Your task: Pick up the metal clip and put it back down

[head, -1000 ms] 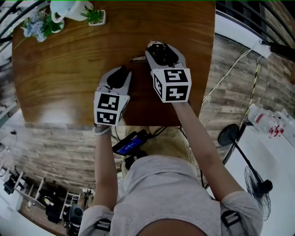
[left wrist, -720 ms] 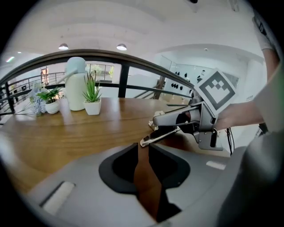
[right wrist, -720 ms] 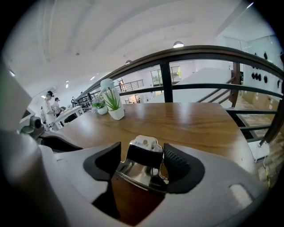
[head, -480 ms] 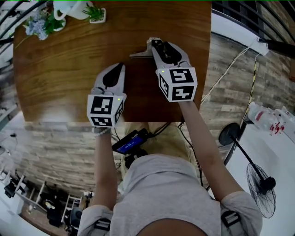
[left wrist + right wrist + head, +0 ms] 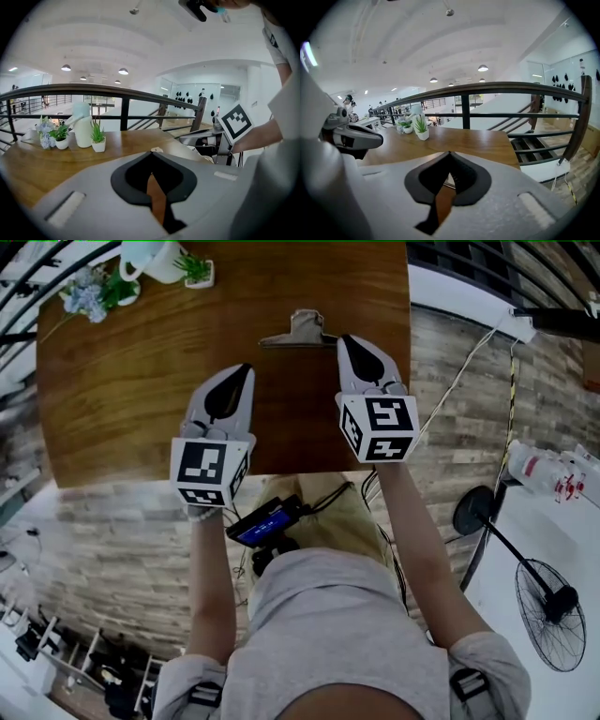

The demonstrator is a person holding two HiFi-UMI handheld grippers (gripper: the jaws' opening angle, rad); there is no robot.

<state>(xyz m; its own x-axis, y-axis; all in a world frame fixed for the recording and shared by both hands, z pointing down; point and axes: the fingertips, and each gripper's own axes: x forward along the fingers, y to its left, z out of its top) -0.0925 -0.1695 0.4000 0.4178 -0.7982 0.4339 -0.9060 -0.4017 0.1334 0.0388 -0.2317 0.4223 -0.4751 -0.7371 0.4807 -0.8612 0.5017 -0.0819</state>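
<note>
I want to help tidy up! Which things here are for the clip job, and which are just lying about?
For the job: metal clip, lying on the wooden table; left hand-held gripper and right hand-held gripper, both shut, holding nothing.
Just lying about: potted plant, white jug, blue flowers, all at the table's far corner.

1. The desk (image 5: 122, 381) offered a wide stretch of open wood across its middle and left, free for a pass.
2. The metal clip (image 5: 298, 331) lay alone on the right half, with open wood all round it.
3. A white jug (image 5: 155, 257), a small potted plant (image 5: 195, 270) and flowers (image 5: 89, 294) crowded the far left corner.
4. A dark railing (image 5: 487, 88) closed off the far side beyond the desk.
</note>
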